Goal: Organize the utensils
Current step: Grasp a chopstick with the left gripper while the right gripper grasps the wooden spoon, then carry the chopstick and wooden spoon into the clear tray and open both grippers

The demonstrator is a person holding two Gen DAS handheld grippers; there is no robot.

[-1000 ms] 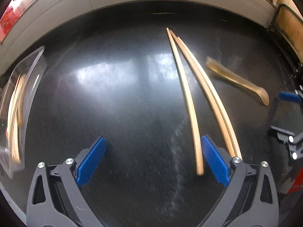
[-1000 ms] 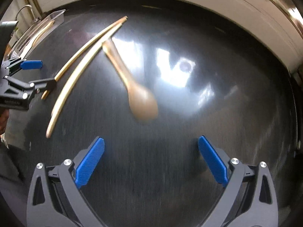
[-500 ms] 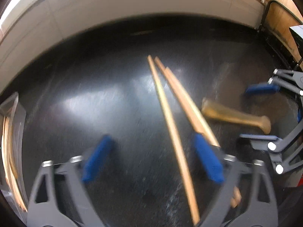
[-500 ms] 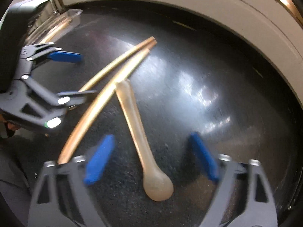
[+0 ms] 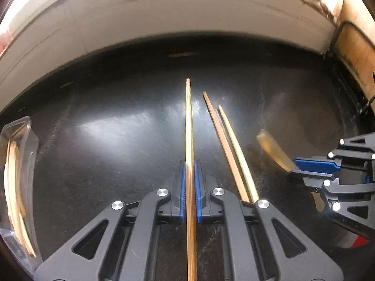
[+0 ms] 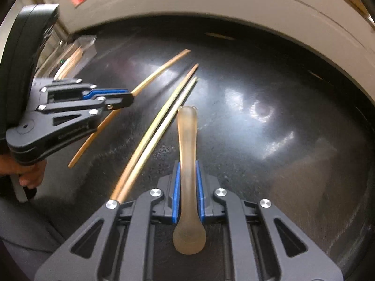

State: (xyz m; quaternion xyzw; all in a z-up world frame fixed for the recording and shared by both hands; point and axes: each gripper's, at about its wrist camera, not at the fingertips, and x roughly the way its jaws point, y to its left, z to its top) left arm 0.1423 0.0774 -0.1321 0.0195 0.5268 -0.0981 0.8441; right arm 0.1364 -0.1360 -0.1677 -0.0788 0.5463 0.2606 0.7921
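My left gripper [image 5: 189, 166] is shut on a long wooden chopstick [image 5: 189, 126] that points away along the dark table; it also shows in the right wrist view [image 6: 161, 70]. Two more chopsticks [image 5: 230, 149] lie side by side just right of it, also seen in the right wrist view [image 6: 164, 117]. My right gripper [image 6: 187, 166] is shut on the handle of a translucent amber spoon [image 6: 186, 140], bowl toward the camera. In the left wrist view the right gripper [image 5: 311, 166] holds the spoon [image 5: 274, 149] at the right.
A clear plastic tray [image 5: 16, 175] with wooden utensils stands at the table's left edge; it shows far left in the right wrist view [image 6: 72, 56]. A white wall [image 5: 187, 11] borders the table's far side. A framed panel [image 5: 356, 46] stands at the right.
Both grippers went from open to shut: the left closed on one chopstick, the right closed on the spoon's handle. Both moved closer to the utensils.
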